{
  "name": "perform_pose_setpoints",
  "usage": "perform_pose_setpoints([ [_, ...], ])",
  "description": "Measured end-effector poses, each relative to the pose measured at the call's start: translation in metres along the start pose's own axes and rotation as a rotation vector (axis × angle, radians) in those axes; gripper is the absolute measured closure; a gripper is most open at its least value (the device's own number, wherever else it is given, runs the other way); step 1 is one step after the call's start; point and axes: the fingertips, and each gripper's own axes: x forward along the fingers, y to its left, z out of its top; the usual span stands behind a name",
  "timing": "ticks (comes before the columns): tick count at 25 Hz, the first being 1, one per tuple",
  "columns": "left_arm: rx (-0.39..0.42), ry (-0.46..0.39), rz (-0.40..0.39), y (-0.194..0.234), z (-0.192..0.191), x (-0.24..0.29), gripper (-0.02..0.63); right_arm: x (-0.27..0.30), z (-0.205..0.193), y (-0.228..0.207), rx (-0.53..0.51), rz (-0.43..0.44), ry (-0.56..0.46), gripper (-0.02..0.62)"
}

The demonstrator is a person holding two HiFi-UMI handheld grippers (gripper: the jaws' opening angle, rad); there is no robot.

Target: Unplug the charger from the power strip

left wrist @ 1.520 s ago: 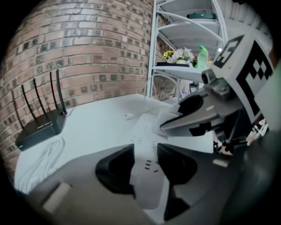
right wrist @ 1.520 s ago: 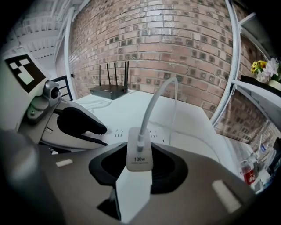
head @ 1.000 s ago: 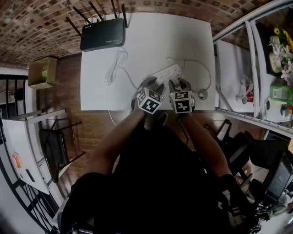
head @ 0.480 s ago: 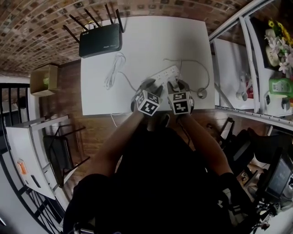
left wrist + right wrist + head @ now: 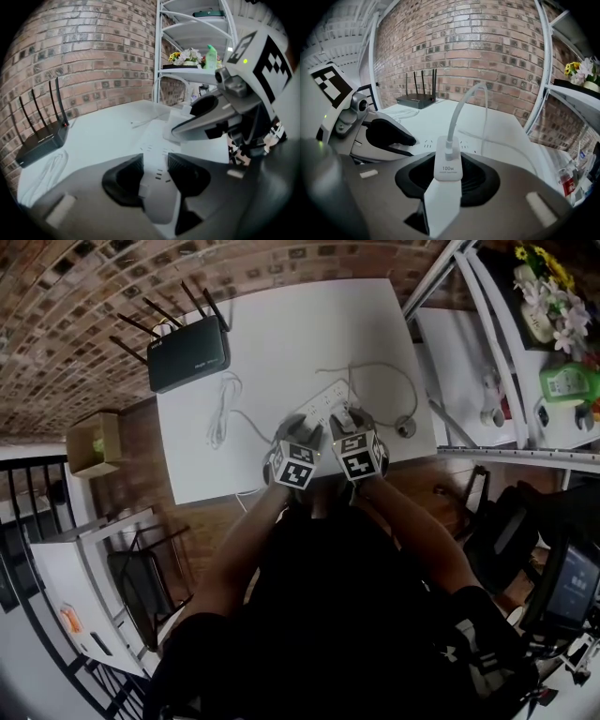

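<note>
A white power strip (image 5: 324, 397) lies on the white table (image 5: 281, 324). My left gripper (image 5: 155, 165) is shut on its near end (image 5: 157, 187), one dark pad on each side. A white charger (image 5: 448, 165) marked 100w stands on the strip, and my right gripper (image 5: 449, 177) is shut on it. Its white cable (image 5: 465, 105) rises from its top and curves away. In the left gripper view the charger (image 5: 179, 125) shows under the right gripper's jaws. In the head view both grippers, left (image 5: 307, 420) and right (image 5: 352, 418), sit side by side over the strip.
A black router (image 5: 187, 354) with several antennas stands at the table's far left corner. A loose white cord (image 5: 221, 407) lies between it and the strip. The charger cable (image 5: 401, 381) loops right, towards a small round object (image 5: 405, 427). A white shelf rack (image 5: 487, 343) stands right of the table.
Only the head view has swung, so the table now sits tilted and further left in the picture. Both grippers stay where they were on the strip and the charger.
</note>
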Motion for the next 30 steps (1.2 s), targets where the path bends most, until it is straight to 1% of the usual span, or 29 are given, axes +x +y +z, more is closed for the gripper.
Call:
perform_pose_setpoints([
  [10, -0.001, 0.008, -0.017, 0.0, 0.001, -0.001, 0.439, -0.004, 0.002, 0.0, 0.018, -0.014, -0.006, 0.455],
  [15, -0.016, 0.009, -0.003, 0.002, 0.001, 0.001, 0.439, -0.015, 0.021, 0.0, 0.015, -0.013, -0.077, 0.454],
  [16, -0.017, 0.009, 0.0, 0.002, 0.001, 0.002, 0.439, -0.017, 0.022, 0.0, 0.025, -0.004, -0.085, 0.454],
  [19, -0.02, 0.013, -0.007, 0.002, 0.001, 0.003, 0.439, -0.018, 0.016, -0.001, 0.101, 0.018, -0.086, 0.454],
  [22, -0.039, 0.018, -0.019, 0.002, 0.002, 0.0, 0.442, -0.02, 0.007, -0.007, 0.14, 0.024, -0.084, 0.454],
  [27, -0.075, -0.071, 0.006, 0.007, 0.028, -0.024, 0.442, -0.03, 0.006, -0.019, 0.213, 0.018, -0.103, 0.454],
  [29, -0.11, -0.104, -0.002, 0.007, 0.038, -0.034, 0.447, -0.035, 0.006, -0.022, 0.248, 0.018, -0.117, 0.454],
  [30, -0.139, -0.119, -0.013, 0.005, 0.044, -0.041, 0.449, -0.037, 0.006, -0.023, 0.266, 0.019, -0.122, 0.454],
])
